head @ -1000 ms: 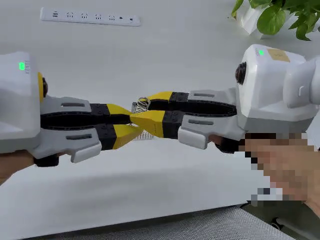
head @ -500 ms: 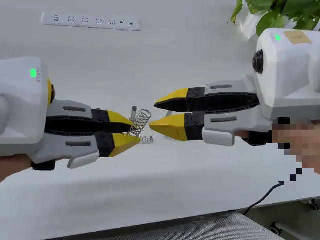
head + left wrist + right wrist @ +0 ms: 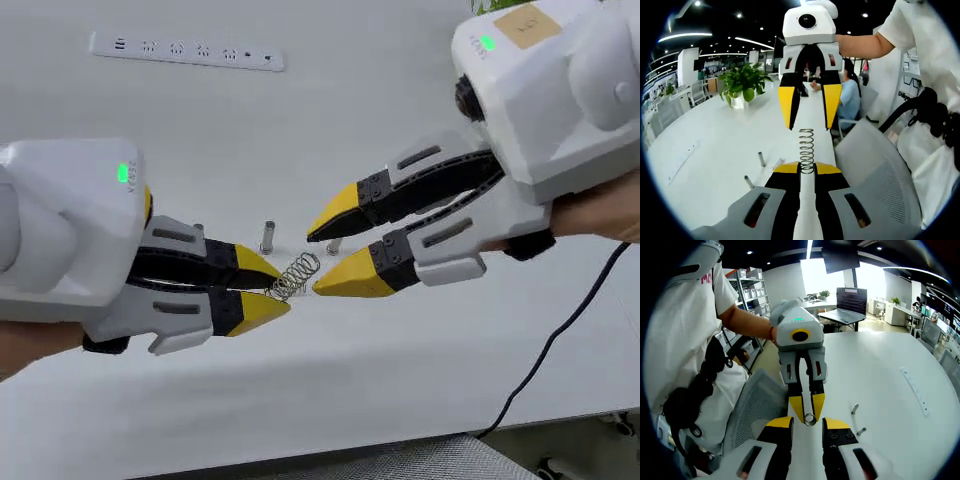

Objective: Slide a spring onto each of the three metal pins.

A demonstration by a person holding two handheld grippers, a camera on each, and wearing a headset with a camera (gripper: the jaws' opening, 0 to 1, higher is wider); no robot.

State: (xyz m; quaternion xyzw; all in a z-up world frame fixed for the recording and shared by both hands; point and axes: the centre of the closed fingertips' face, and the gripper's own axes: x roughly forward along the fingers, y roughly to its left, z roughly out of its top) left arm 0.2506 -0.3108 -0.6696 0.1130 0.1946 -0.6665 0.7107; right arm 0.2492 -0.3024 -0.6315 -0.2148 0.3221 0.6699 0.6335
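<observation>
My left gripper is shut on one end of a metal spring, which sticks out past its yellow tips toward the right. The right gripper is open, its tips just past the spring's free end and not touching it. In the left gripper view the spring rises from the shut left gripper toward the open right gripper. The right gripper view shows the spring end-on. Three short metal pins stand upright on the white table behind the grippers. A second small spring lies near them.
A white power strip lies at the far edge of the table. A black cable hangs off the near right edge. A potted plant stands at a table corner, and a grey mesh chair is beside the table.
The right gripper, closed against the left gripper's tips at the spring a second ago, has opened and drawn back up and right. The spring stays in the left gripper.
</observation>
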